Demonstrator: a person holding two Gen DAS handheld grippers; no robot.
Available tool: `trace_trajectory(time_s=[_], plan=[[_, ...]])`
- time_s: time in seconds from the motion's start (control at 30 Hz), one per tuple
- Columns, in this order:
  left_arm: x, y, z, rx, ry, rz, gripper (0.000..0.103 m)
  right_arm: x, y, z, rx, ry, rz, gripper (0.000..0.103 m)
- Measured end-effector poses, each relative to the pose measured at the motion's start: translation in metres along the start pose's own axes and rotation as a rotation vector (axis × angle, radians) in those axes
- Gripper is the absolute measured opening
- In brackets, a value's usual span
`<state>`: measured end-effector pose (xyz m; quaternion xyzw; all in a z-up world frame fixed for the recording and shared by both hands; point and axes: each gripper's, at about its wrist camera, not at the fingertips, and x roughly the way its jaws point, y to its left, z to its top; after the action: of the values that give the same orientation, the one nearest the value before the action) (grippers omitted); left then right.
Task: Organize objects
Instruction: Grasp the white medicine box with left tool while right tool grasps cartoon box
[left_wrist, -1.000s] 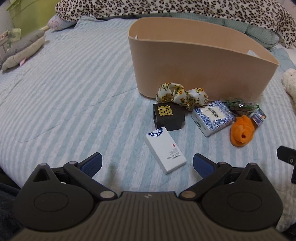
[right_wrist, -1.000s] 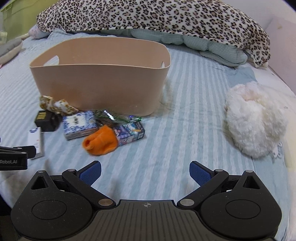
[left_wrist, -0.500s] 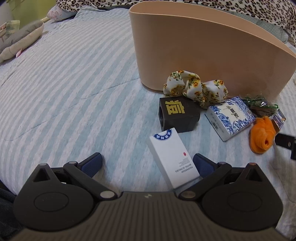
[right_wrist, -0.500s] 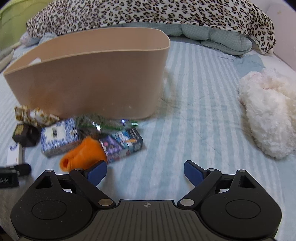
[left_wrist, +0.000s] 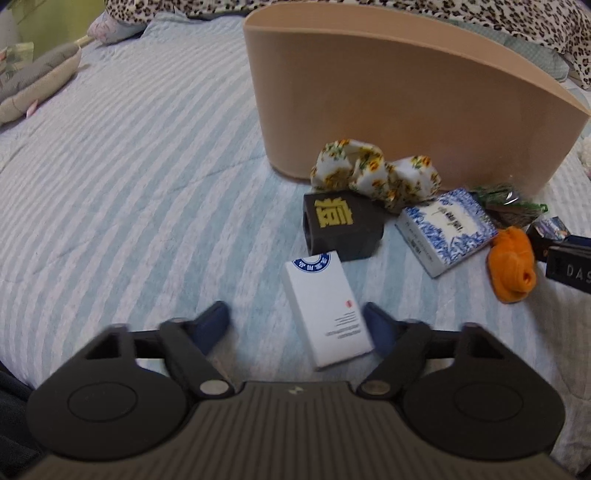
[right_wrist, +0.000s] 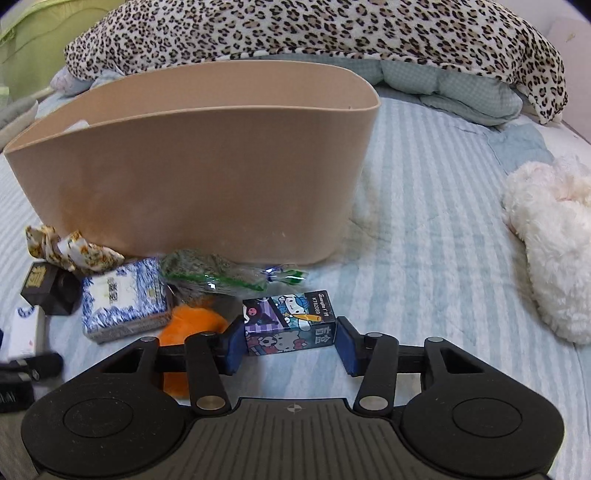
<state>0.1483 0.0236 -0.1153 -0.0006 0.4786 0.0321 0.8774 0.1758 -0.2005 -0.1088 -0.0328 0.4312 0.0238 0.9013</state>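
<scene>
A tan oval bin (left_wrist: 406, 96) (right_wrist: 192, 177) stands on the striped bed. In front of it lie a floral scrunchie (left_wrist: 373, 173), a black box with a gold character (left_wrist: 340, 225), a blue-and-white patterned box (left_wrist: 447, 229), an orange plush piece (left_wrist: 511, 262) and a green-wrapped packet (right_wrist: 225, 275). My left gripper (left_wrist: 297, 326) is open around a white box (left_wrist: 327, 312), the right finger close to its edge. My right gripper (right_wrist: 290, 345) has closed onto a cartoon-printed box (right_wrist: 290, 323), both pads against its ends.
A white fluffy plush (right_wrist: 550, 243) lies on the right of the bed. A leopard-print blanket (right_wrist: 314, 33) over a quilt runs along the back. A grey-and-cream cushion (left_wrist: 33, 88) lies at far left. Striped bedding (left_wrist: 129, 184) lies left of the bin.
Both grippers moved forward and down. The left now straddles the white box. The right narrowed from wide open onto the cartoon box.
</scene>
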Motion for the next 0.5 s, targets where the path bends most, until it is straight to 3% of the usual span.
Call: trace_trajectory(time_s=[0.17,0.33,0.5], plan=[[-0.006,-0.003,-0.002,0.036,-0.037,0.009,0.034,-0.012,-0.002,-0.005,0.018,-0.002,0.002,0.046],[-0.019,0.005,-0.002,0.018,-0.049,-0.012,0.033,-0.036,-0.005,-0.005,0.035,-0.025,-0.002,0.046],[-0.051,0.011,0.002,0.009,-0.119,-0.034,0.033,-0.069,-0.008,-0.005,0.054,-0.079,0.012,0.046]])
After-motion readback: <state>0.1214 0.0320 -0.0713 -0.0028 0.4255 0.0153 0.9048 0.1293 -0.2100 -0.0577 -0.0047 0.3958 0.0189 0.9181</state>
